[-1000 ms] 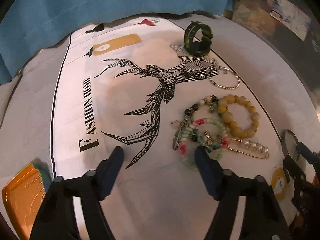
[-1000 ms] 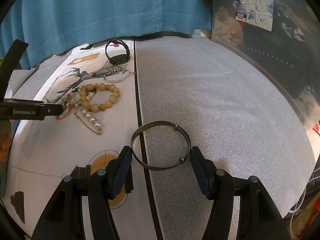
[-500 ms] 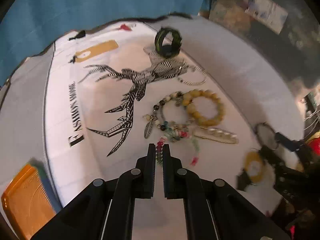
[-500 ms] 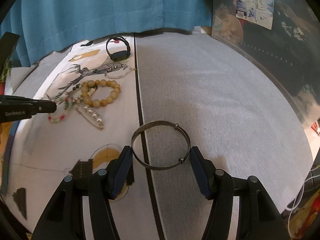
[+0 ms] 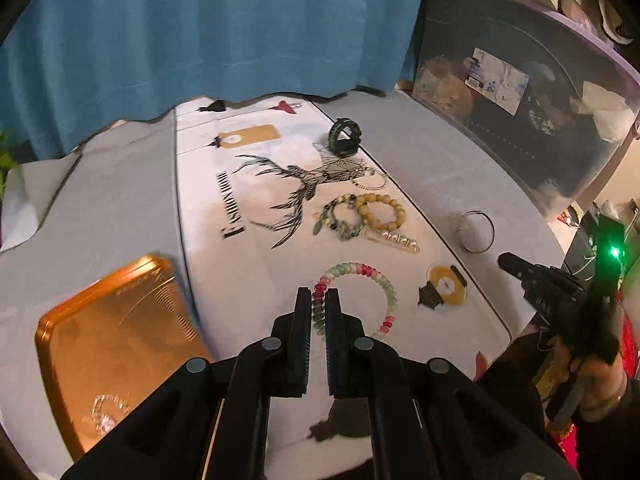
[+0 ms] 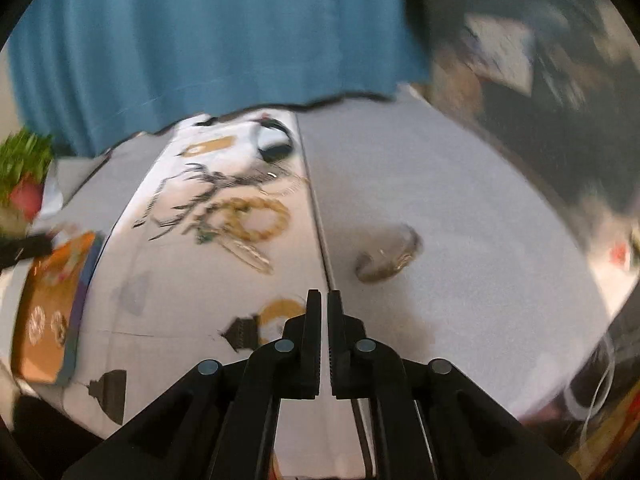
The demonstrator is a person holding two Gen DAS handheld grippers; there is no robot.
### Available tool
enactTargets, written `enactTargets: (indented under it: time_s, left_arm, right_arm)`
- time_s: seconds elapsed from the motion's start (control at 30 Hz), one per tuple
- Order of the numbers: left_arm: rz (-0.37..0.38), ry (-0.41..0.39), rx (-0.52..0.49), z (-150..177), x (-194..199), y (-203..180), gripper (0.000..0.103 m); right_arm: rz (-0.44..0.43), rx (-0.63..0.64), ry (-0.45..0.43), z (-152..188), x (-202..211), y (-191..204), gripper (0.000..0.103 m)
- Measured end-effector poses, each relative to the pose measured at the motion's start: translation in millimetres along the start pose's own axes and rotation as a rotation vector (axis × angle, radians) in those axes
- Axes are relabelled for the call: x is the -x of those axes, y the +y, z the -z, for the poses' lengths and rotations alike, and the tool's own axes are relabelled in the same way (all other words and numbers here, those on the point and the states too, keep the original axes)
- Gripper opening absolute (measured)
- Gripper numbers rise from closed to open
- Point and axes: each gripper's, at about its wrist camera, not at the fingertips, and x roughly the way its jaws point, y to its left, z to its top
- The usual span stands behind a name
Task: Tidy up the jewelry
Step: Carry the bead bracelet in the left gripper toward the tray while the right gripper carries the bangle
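My left gripper (image 5: 318,300) is shut on a pink, white and green bead bracelet (image 5: 372,276) and holds it above the white printed cloth (image 5: 248,280), just right of an orange metal tray (image 5: 112,344) that holds a small sparkly piece (image 5: 105,412). On the cloth lie a yellow bead bracelet (image 5: 382,212), a dark mixed bead bracelet (image 5: 340,220), a pearl pin (image 5: 396,240), a thin chain (image 5: 372,182) and a green-black band (image 5: 345,137). A thin metal bangle (image 5: 475,231) lies on the grey cloth. My right gripper (image 6: 324,304) is shut and empty, raised behind the blurred bangle (image 6: 386,256).
A blue curtain (image 5: 208,40) hangs behind the table. A dark clear storage bin (image 5: 520,120) stands at the right. A green plant (image 6: 22,164) sits at the far left. The table edge runs close below both grippers.
My left gripper has lifted the pink-green bracelet off the pile and drawn back toward the orange tray. My right gripper has shut empty and pulled back from the bangle, which stays on the cloth.
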Motion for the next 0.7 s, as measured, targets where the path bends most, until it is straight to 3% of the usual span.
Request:
enactTargets:
  time_s: [0.17,0.33,0.37,0.4,0.47,0.53,0.6,0.67,0.7]
  left_arm:
    - [-0.002,0.011,0.020,10.0,-0.4,3.3,0.004]
    - [0.003,0.029,0.018,8.3,-15.1,2.8,0.004]
    - [0.006,0.033,0.022,8.0,-19.2,3.4,0.004]
    - [0.011,0.039,0.024,8.0,-23.3,3.9,0.004]
    - [0.013,0.050,0.025,8.4,-30.0,4.1,0.004]
    - [0.018,0.064,0.027,8.4,-37.8,4.4,0.004]
    - [0.020,0.073,0.028,8.0,-44.0,5.1,0.004]
    - [0.019,0.079,0.031,7.7,-48.6,5.6,0.004]
    - [0.019,0.080,0.032,7.6,-49.2,5.3,0.004]
  right_arm:
    - [0.033,-0.064,0.052,18.3,-8.9,-34.1,0.005]
    - [0.049,-0.103,0.092,15.1,-28.8,-52.3,0.009]
    - [0.046,-0.114,0.101,11.9,-34.6,-55.0,0.021]
    - [0.051,-0.127,0.110,8.5,-40.6,-58.1,0.047]
    - [0.065,-0.147,0.104,3.6,-49.0,-63.8,0.084]
    - [0.105,-0.135,0.093,-2.3,-61.3,-66.2,0.086]
    - [0.191,-0.035,0.080,-12.1,-79.6,-59.1,0.087]
    - [0.192,0.011,0.033,-17.6,-85.0,-58.2,0.086]
    - [0.167,0.008,0.024,-20.8,-85.2,-58.9,0.067]
